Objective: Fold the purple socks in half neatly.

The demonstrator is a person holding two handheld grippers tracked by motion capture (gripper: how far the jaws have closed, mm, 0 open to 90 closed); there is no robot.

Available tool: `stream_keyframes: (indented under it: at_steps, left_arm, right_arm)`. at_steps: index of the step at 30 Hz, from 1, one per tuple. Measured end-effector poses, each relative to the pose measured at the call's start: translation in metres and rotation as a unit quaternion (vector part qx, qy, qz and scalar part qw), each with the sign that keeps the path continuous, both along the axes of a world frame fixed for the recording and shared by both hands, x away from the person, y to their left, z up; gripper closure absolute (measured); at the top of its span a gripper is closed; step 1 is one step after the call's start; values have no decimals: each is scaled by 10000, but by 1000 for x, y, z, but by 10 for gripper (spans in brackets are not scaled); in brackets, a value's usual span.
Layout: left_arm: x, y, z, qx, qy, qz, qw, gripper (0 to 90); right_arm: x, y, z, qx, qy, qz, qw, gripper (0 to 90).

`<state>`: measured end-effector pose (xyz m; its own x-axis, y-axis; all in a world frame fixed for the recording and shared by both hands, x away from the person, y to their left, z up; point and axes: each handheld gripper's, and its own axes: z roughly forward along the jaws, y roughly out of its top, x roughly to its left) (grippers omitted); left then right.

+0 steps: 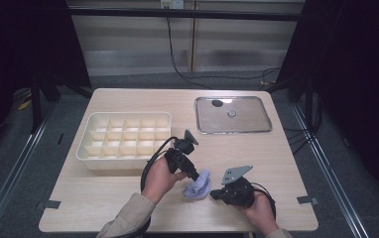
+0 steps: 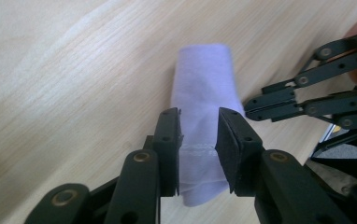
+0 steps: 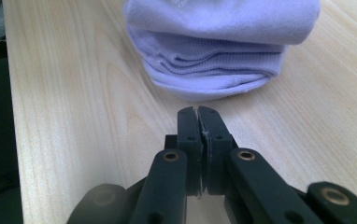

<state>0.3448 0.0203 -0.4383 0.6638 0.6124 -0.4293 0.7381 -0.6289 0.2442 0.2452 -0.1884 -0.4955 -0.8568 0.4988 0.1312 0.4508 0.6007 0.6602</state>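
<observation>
A folded lilac cloth [image 1: 198, 187] lies on the wooden table near its front edge. My left gripper [image 1: 196, 176] comes down on it from the left. In the left gripper view the cloth [image 2: 204, 84] runs between the jaws of the left gripper [image 2: 199, 135], and both pads touch its sides. My right gripper [image 1: 212, 194] lies low just right of the cloth, pointing at it. Its jaws [image 3: 198, 114] are shut with nothing in them, tips a little short of the cloth's folded edge [image 3: 214, 70]. The right gripper's tips [image 2: 260, 103] also reach the cloth's side in the left gripper view.
A cream tray with several empty compartments [image 1: 91, 148] stands at the left of the table. A shallow metal tray [image 1: 264, 126] at the back right holds a small round piece [image 1: 231, 113]. Bare wood lies between them and along the front.
</observation>
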Motion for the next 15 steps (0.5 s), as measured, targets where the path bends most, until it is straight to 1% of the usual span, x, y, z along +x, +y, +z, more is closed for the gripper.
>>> stream_keyframes:
  at_steps: [1, 2, 5, 7, 8, 10, 11, 15]
  left_arm:
    - [1, 1, -2, -1, 38, -42, 10000, 687]
    - [1, 2, -3, -9, 55, -31, 10000, 687]
    - [2, 2, -7, -49, 141, 43, 9999, 670]
    - [3, 2, -9, -62, 166, 9, 9998, 669]
    - [4, 2, -10, -102, 188, -17, 9998, 665]
    - [4, 1, -12, -118, 200, 13, 9997, 659]
    - [4, 1, -13, -150, 239, -10, 9996, 659]
    - [3, -1, -17, -158, 285, 11, 9995, 654]
  right_arm:
    - [0, 0, 0, 6, 1, -4, 10000, 881]
    - [0, 0, 0, 17, 23, -8, 10000, 881]
    - [1, 0, 0, -1, -6, 0, 10000, 881]
    - [0, 0, 0, -32, -15, -5, 10000, 880]
    - [0, 0, 0, -13, -11, 1, 10000, 880]
    - [0, 0, 0, -9, -12, 3, 10000, 880]
    - [0, 0, 0, -37, -20, -4, 10000, 880]
    - [1, 0, 0, -6, -17, 6, 10000, 880]
